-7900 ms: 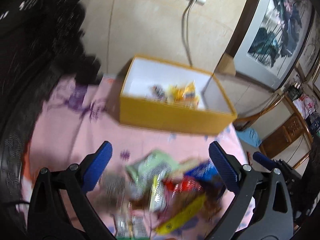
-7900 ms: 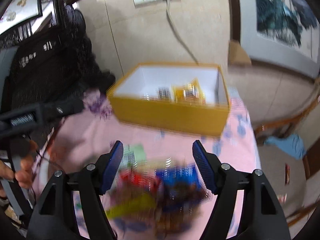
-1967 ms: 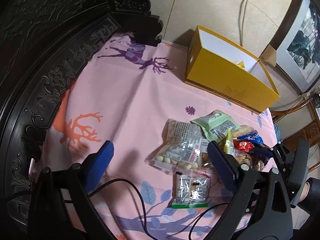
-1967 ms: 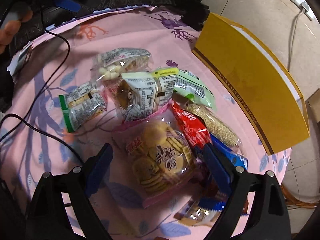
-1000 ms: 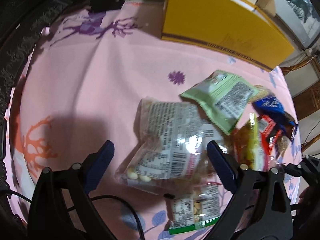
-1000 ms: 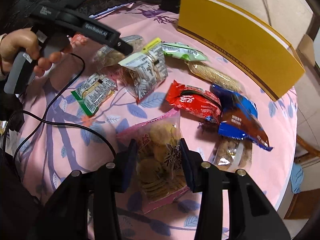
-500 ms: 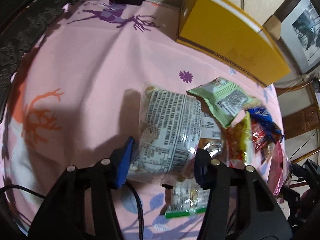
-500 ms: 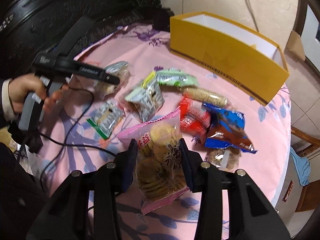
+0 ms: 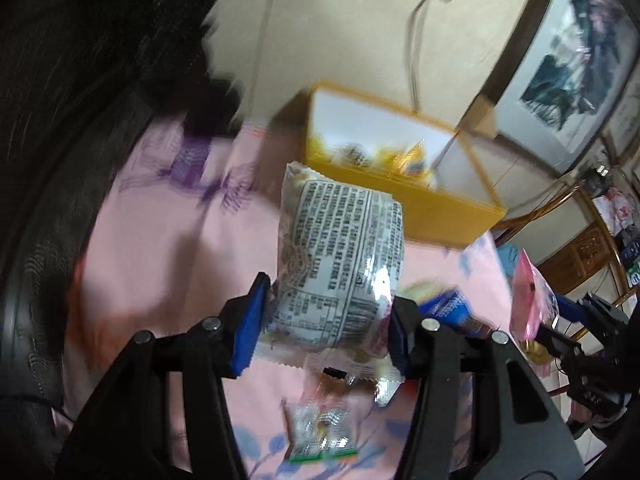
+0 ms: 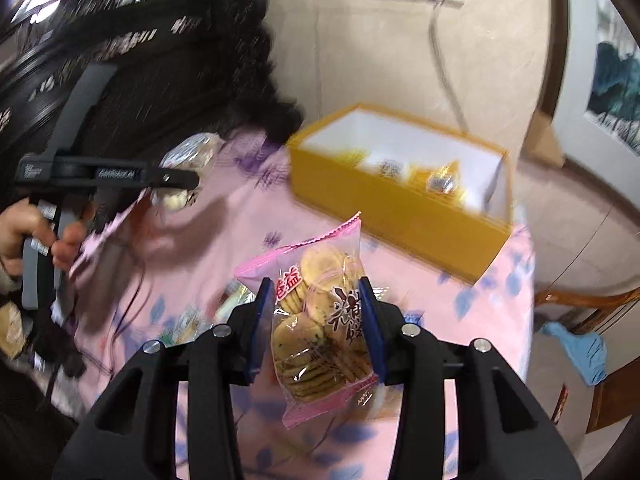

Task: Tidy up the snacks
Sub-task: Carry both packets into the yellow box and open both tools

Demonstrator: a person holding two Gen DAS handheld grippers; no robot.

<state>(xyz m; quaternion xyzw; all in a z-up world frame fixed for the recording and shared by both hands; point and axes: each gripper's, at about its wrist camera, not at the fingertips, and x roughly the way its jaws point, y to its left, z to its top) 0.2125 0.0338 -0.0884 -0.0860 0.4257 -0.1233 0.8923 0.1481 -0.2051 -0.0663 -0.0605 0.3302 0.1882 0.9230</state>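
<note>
Inside yellow box (image 10: 404, 216) — wrapped snacks (image 10: 440, 182), blurred.

Yellow box (image 10: 396, 204), white inside. Before it, pink tablecloth (image 10: 208, 256) with purple and blue prints. Pink-edged clear biscuit bag (image 10: 320, 328), red lettering. Silvery packet (image 9: 340, 264), black print. Blue pads (image 9: 248, 328).

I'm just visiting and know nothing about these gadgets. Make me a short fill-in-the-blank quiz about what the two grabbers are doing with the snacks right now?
1. The right gripper is shut on a pink-edged bag of round ____.
2. The left gripper grips a clear packet printed with black ____.
3. The box beyond both bags is ____ on the outside.
4. The tablecloth is mostly ____.

Missing words: biscuits; text; yellow; pink
</note>
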